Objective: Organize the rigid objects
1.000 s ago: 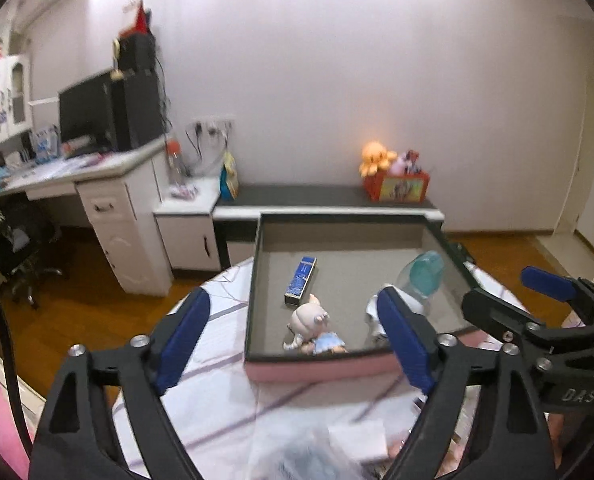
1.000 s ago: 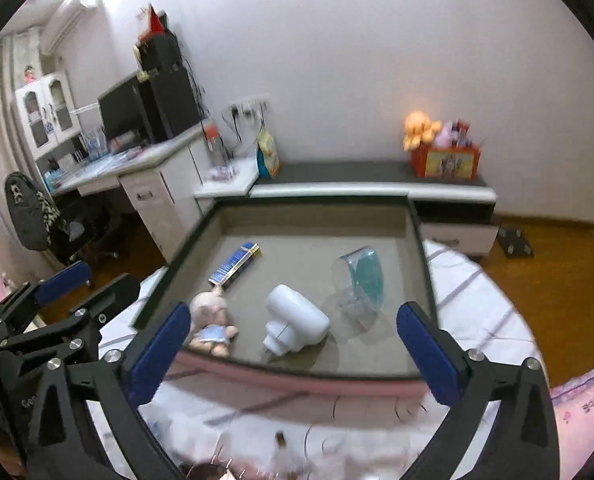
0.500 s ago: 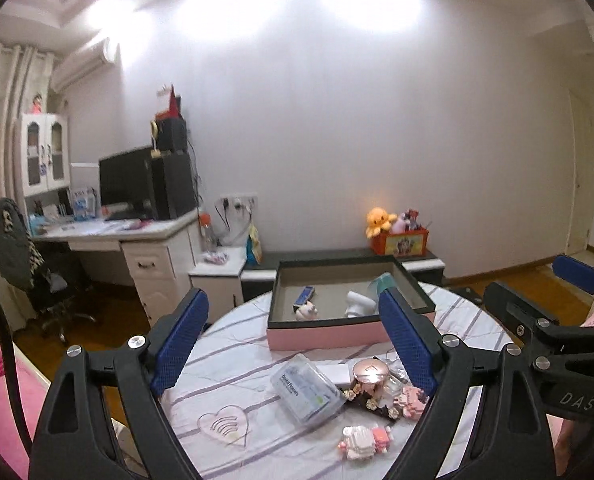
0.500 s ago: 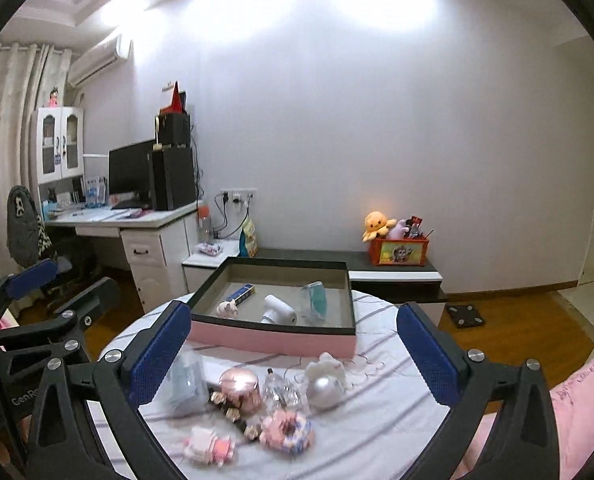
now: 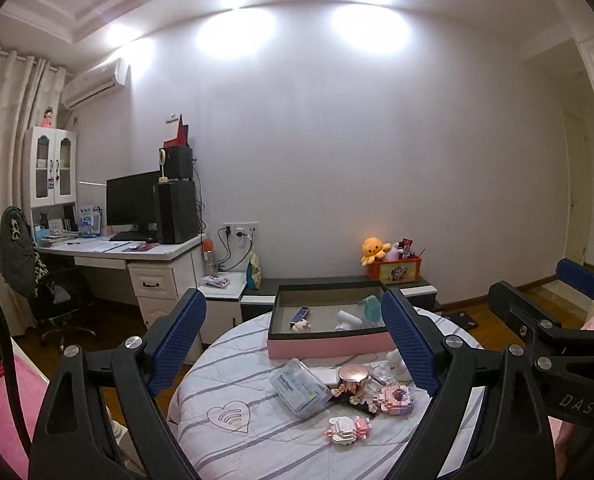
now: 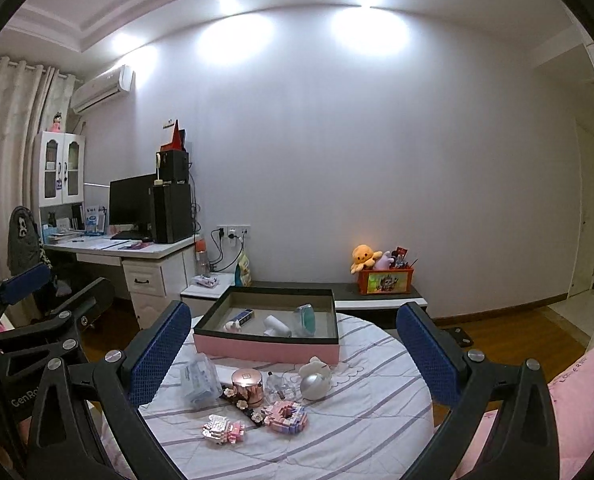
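**Both hand-held grippers wide open above the cluttered tabletop**

My left hand-held gripper (image 5: 293,340) hangs with its blue pads spread wide and nothing between them. My right hand-held gripper (image 6: 297,350) is just as wide apart and also empty.

Ahead of both, on the far side of the striped round tabletop (image 6: 377,412), sits the pink box (image 6: 267,349) with dark walls. Inside it lie a small doll (image 6: 233,325) nearest my left pad, a blue flat pack (image 6: 243,315) behind it, a white bottle (image 6: 277,326) on its side in the middle, and a teal clear cup (image 6: 305,319) tipped over toward my right.

Closer to me than the box, between my right hand-held gripper's pads, a cluster waits on the cloth: a clear plastic case (image 6: 199,380) to the left, a rose-gold jar (image 6: 249,386) just beside it, a white round figurine (image 6: 315,378) to the right, and small clear glass pieces (image 6: 279,388) between jar and figurine. Nearest to me lie a pink block ring (image 6: 287,416) and a pink-white block figure (image 6: 223,430), close together but apart.
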{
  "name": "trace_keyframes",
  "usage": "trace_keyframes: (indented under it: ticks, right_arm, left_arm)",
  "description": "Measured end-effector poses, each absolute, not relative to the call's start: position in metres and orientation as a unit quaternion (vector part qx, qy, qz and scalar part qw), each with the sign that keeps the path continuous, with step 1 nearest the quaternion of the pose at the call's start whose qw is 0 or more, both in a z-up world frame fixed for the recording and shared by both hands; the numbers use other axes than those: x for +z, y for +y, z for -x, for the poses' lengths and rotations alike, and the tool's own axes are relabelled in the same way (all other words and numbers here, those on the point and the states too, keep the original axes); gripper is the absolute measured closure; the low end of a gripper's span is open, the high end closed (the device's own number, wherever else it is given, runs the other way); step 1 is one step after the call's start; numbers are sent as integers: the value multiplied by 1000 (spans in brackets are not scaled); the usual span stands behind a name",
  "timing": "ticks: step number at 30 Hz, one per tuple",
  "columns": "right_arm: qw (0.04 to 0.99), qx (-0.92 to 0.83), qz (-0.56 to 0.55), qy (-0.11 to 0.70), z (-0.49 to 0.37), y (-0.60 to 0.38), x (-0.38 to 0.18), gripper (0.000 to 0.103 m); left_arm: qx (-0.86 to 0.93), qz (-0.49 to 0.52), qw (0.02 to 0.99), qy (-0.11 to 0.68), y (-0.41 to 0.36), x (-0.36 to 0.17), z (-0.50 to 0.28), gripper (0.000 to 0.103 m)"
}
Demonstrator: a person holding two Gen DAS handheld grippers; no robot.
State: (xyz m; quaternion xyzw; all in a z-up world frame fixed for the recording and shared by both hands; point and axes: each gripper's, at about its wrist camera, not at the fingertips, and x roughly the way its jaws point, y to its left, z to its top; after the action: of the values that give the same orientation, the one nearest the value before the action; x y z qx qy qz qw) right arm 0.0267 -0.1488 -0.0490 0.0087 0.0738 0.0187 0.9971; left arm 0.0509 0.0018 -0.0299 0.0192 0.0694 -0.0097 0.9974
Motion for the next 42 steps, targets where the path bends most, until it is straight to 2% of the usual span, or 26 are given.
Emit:
trace_keyframes:
  ticks: [30, 35, 42]
  right_arm:
    - [995, 1, -22, 97, -32, -157, -63, 0]
    - [993, 1, -24, 118, -48, -159, -73, 0]
    - [983, 3, -29, 183, -83, -165, -107, 0]
  left_arm:
    - [-18, -20, 995, 100, -4, -45, -73, 8]
    - [-25, -18, 990, 139, -1, -61, -96, 1]
    - [-51, -13, 977, 209, -2, -101, -130, 0]
